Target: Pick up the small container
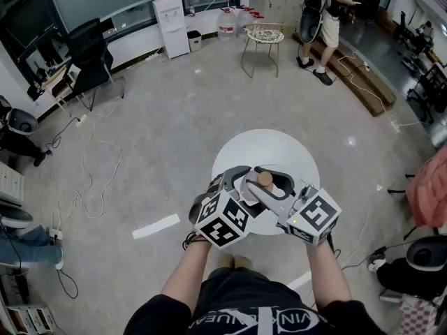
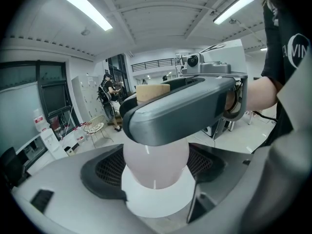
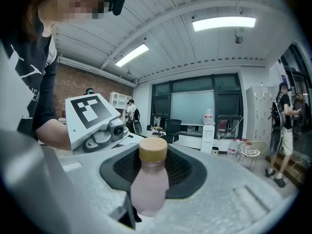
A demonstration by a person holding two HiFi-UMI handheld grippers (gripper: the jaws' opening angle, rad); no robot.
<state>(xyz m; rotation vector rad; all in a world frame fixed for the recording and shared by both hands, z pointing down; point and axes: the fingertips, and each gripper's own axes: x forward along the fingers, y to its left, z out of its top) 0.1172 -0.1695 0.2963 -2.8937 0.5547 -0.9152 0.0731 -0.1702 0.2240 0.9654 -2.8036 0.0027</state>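
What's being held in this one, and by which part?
The small container, a pinkish bottle, held by its body: the left tongs and right tongs both clamp it, cap left free.

Open office-lab: water cooler (image 1: 171,26), desk chair (image 1: 91,61), loose floor cables (image 1: 91,180), ceiling strip lights (image 3: 223,23)

On my black shirt (image 1: 209,313) white letters show. "VIN" is all I can read, in the head view and the left gripper view; the rest is cut off or too small.
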